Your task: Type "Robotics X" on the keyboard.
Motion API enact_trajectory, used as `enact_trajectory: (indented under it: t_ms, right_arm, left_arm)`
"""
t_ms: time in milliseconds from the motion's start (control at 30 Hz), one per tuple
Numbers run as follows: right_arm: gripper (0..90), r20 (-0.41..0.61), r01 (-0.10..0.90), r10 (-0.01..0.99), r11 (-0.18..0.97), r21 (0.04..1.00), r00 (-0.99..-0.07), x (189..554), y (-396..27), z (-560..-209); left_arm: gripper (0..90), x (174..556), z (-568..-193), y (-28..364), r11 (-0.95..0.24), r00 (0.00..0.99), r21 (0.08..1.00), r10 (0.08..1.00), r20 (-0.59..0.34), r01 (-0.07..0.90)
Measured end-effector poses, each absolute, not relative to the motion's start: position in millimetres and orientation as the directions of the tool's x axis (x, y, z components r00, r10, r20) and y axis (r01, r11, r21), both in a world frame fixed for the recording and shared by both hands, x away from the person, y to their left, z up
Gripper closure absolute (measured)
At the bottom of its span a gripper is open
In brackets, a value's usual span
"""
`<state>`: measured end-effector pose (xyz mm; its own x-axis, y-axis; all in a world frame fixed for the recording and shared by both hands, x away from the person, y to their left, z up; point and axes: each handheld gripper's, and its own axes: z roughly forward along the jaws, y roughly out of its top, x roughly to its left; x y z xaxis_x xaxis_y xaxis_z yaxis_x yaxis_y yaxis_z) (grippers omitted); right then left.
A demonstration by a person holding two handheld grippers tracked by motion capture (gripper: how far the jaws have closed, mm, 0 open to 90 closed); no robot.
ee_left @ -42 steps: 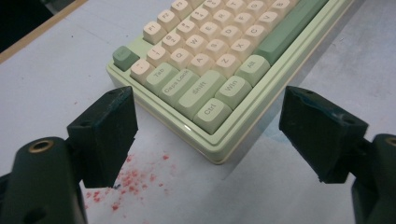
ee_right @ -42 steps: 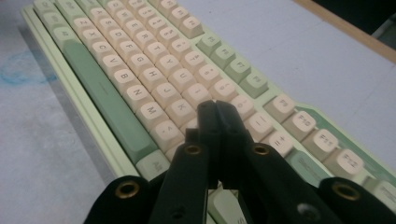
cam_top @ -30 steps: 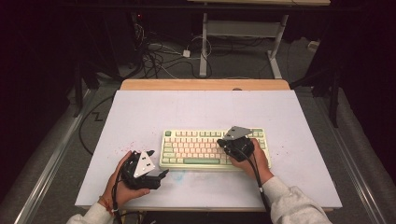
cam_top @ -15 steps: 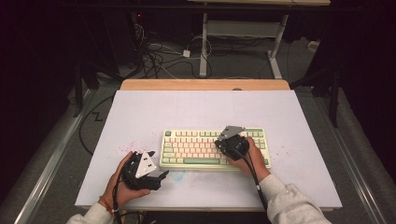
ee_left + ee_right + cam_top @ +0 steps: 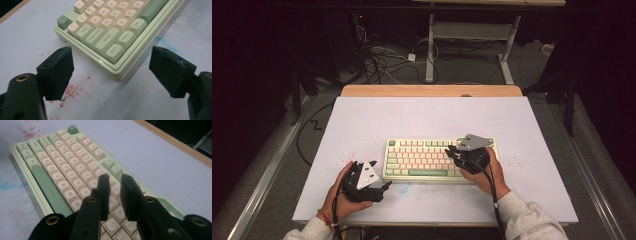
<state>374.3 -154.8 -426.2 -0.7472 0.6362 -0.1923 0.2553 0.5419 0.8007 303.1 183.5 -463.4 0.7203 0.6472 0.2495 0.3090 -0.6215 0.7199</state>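
1. We are holding the left gripper [image 5: 371,184] low at the near left of the counter [image 5: 362,125], just beside the keyboard's [image 5: 422,159] near-left corner, with its fingers [image 5: 56,71] spread wide and gripping nothing.
2. In the left gripper view, that corner with its Ctrl key [image 5: 114,52] is lying between the two fingers and a little ahead of them, apart from both; red specks [image 5: 70,90] are dotting the counter beneath.
3. We are poising the right gripper [image 5: 468,152] over the right half of the keyboard, its fingers [image 5: 105,192] drawn nearly together with a narrow gap, nothing clamped, tips pointing down toward the letter keys [image 5: 75,177].
4. The keyboard itself is sitting flat in the near middle of the counter, its long green space bar [image 5: 428,173] toward us.
5. Beyond it the counter is running to a wooden strip [image 5: 432,90], with cables [image 5: 382,60] on the floor behind.
6. We are judging the risk like this: the narrow tips may be pressing two keys at once, or a hard push may be sliding the unheld keyboard, since the left fingers aren't bracing it.
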Motion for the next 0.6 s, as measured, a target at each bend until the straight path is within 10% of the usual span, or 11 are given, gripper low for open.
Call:
enact_trajectory:
  t_ms: [600]
  right_arm:
    - [24.7, -0.201, 0.197, 0.699, 0.445, 0.874, -0.686, 348, -182, -409]
  left_arm:
    - [20.0, 302, -462, 182, -0.608, 0.721, 0.729, 0.652, 0.234, 0.314]
